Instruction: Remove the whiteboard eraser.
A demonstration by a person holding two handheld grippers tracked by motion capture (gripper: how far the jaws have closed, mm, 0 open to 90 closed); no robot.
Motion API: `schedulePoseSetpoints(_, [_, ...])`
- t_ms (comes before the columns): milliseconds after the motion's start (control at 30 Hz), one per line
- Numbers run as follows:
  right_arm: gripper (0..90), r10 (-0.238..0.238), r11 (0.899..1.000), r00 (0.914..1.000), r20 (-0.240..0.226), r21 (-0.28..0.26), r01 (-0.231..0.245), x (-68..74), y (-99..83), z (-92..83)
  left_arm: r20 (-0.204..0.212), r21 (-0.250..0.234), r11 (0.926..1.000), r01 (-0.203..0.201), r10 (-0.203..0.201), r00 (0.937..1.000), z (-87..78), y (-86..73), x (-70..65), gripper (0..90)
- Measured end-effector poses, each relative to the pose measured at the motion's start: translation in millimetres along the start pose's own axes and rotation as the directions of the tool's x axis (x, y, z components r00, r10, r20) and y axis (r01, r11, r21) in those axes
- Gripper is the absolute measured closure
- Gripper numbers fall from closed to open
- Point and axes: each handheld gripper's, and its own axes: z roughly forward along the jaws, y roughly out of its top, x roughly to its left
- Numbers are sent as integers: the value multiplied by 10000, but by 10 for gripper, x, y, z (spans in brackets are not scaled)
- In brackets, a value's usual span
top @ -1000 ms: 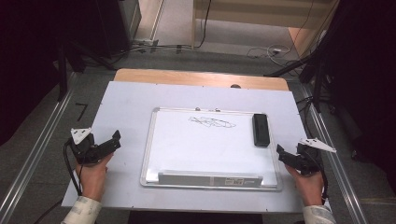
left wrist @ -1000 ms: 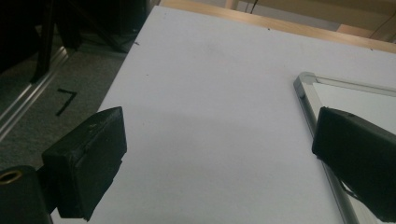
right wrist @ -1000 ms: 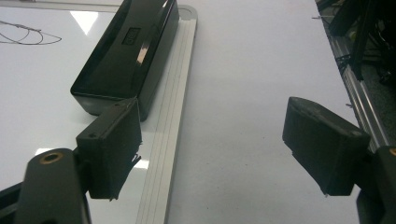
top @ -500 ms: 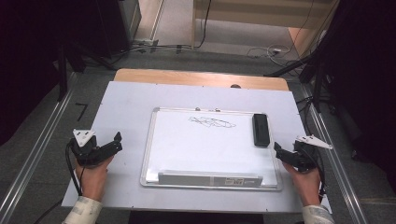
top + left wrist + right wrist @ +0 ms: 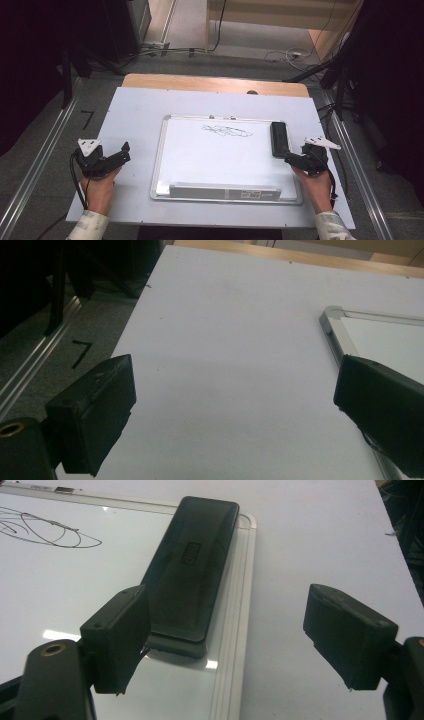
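Right gripper (image 5: 227,635) wide open and empty, just short of the black eraser (image 5: 192,565) at the whiteboard's (image 5: 220,155) right edge, left gripper (image 5: 230,410) wide open, empty, near the tabletop's (image 5: 140,107) left edge

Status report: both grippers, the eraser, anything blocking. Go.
Right gripper open, just short of eraser, not touching. Left gripper open, idle left of whiteboard. Eraser flat on the board's right edge. Nothing blocking.

The whiteboard (image 5: 225,157) lies at the table's (image 5: 140,107) centre. The eraser (image 5: 279,139) sits on the whiteboard's 2 o'clock edge, with the scribble (image 5: 226,131) toward 12. The left gripper (image 5: 117,155) lies at the whiteboard's 9 o'clock, the right gripper (image 5: 296,161) at 3.
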Motion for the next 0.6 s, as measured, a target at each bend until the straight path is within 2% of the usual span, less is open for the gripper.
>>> schedulePoseSetpoints(367, [175,-184,9998,9998,14,-108,185,94,90,93,36,35,10000,67,-67,10000,7,-4,10,35])
schedulePoseSetpoints(600, [175,-66,9998,9999,130,-161,68,124,169,179,27,80,9999,69,-69,10000,10,-4,16,35])
